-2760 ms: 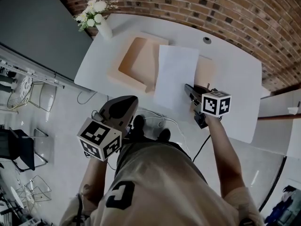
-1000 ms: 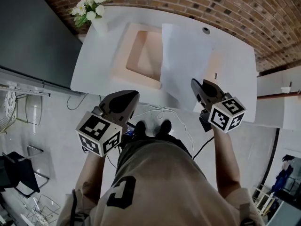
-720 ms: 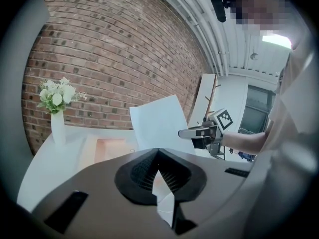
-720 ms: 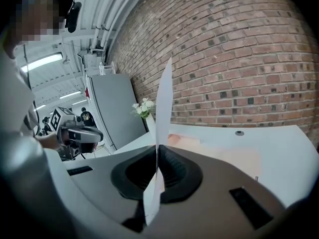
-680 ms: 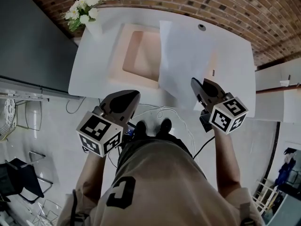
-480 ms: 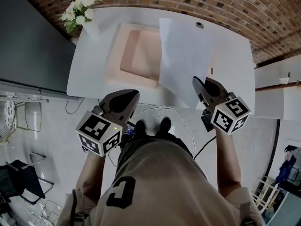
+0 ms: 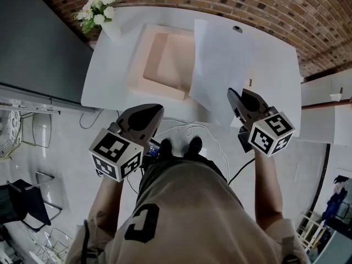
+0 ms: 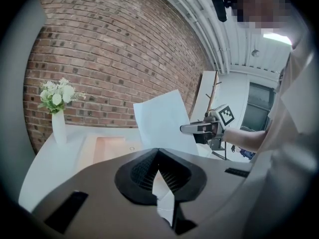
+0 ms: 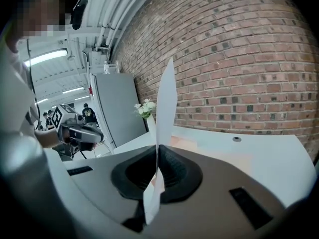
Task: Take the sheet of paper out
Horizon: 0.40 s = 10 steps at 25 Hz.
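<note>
Since the first frame the sheet of paper (image 7: 220, 59) has come up off the peach tray (image 7: 136, 65). My right gripper (image 7: 234, 97) is clamped on the sheet's near edge and holds it raised over the middle of the white table (image 7: 275, 65), its left side crossing the tray's right rim as seen from above. My left gripper (image 7: 155, 108) hangs beyond the table's near edge, jaws together and empty. A vase of white flowers (image 7: 102, 15) stands at the far left corner. Each gripper's cube (image 7: 270, 133) bears square black-and-white markers.
</note>
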Tool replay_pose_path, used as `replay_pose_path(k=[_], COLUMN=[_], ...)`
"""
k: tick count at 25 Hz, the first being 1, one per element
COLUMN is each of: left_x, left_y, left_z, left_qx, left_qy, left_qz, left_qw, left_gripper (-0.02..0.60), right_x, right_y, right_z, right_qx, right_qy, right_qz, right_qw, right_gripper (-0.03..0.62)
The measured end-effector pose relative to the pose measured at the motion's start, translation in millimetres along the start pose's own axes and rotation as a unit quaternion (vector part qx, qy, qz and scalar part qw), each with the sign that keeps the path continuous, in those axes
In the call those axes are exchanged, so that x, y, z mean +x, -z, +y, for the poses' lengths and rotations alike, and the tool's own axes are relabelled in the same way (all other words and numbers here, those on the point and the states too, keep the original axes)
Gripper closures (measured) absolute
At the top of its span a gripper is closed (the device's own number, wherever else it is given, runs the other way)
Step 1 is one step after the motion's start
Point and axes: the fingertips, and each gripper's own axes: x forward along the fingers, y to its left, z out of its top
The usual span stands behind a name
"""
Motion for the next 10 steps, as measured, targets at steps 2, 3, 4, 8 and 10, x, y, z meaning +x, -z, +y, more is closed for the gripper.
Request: replay_pose_path(k=[2, 3, 4, 8, 10], left_x=[-2, -4, -5, -9, -12], left_y=[-2, -3, -3, -2, -2], left_z=[0, -1, -2, -3, -2], left_qx=[0.001, 0.0, 0.0, -0.002, -0.003], left_qy=[-0.007, -0.01, -0.013, -0.021, -0.024], left_qz=[-0.005, -0.007, -0.008, -0.013, -0.016], left_qw=[1.0, 0.9999, 0.9999, 0.9997, 0.9996], left_gripper=[0.568, 0.568, 0.568, 0.568, 0.568], right_x=[2, 3, 4, 4, 5], right_y=[-1, -2, -2, -4, -6], right_z=[3, 4, 5, 7, 8], right_qx=[-0.005, -0.005, -0.006, -0.009, -0.01], right_qy=[-0.008, -0.012, -0.016, -0.023, -0.026], right_qz=[0.0, 0.0, 0.0, 0.001, -0.001], right_qw=[1.0, 1.0, 1.0, 1.0, 1.0], right_gripper=[0.569, 0.569, 0.569, 0.569, 0.569])
